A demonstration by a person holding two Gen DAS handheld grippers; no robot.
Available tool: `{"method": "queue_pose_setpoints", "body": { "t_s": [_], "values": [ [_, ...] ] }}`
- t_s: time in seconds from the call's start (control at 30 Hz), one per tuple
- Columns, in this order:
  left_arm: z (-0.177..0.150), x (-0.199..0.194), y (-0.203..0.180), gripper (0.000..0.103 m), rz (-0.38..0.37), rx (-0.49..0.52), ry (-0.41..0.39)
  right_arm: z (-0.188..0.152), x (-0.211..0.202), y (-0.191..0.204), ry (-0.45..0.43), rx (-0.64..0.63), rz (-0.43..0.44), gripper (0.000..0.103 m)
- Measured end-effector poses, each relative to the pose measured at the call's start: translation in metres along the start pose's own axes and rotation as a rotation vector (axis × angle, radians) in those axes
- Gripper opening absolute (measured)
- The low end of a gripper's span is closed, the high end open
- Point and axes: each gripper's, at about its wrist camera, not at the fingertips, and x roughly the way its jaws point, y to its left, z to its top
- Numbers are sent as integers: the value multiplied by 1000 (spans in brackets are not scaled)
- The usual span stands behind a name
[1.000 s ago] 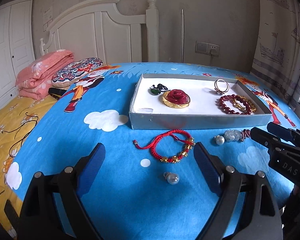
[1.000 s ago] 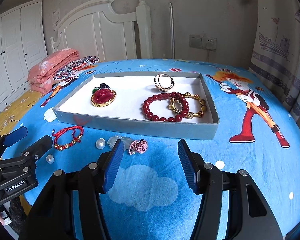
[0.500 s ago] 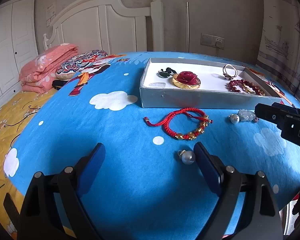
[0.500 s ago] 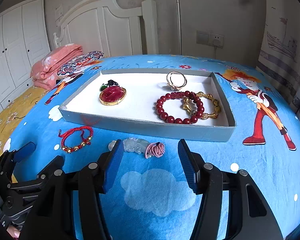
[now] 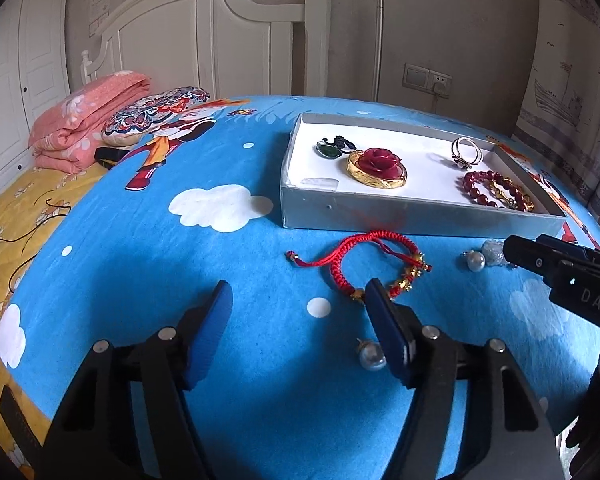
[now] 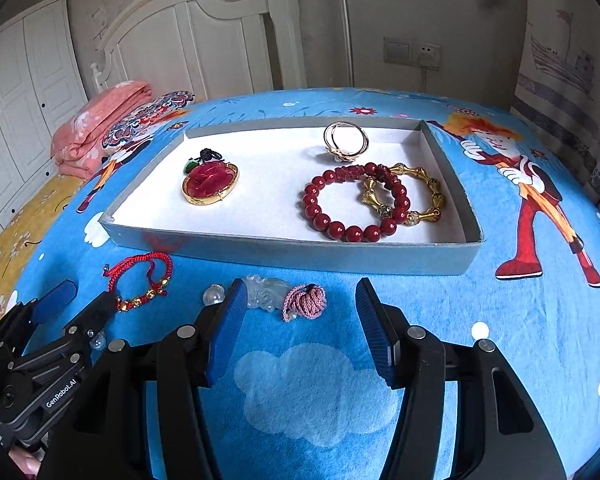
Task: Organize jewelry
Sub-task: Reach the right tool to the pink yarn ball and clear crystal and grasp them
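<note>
A grey tray on the blue bedspread holds a gold bangle with a red rose, a green pendant, a ring, a red bead bracelet and a gold bracelet. In front of the tray lie a red cord bracelet, two pearls, a pale jade pendant and its pink cord knot. My left gripper is open, its right finger beside the cord bracelet. My right gripper is open just before the jade pendant.
Folded pink quilt and patterned pillow lie at the far left by the white headboard. A black object lies near the pillow. Curtain hangs at the right. The bed edge is close below both grippers.
Both grippers have moved forward and lower toward the loose jewelry. The left one shifted left, so the cord bracelet now lies by its right finger, and its jaws have narrowed. Nothing is gripped.
</note>
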Motion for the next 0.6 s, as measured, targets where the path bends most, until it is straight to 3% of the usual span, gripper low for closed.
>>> {"method": "queue_pose_setpoints", "body": {
  "t_s": [0.4,0.6],
  "values": [
    [-4,1,3,73,-7,21,6,13,15,17,53,-34,7,47],
    [-10,0,12,83,21,25,-14,2,8,20,74,-79,33,27]
  ]
}}
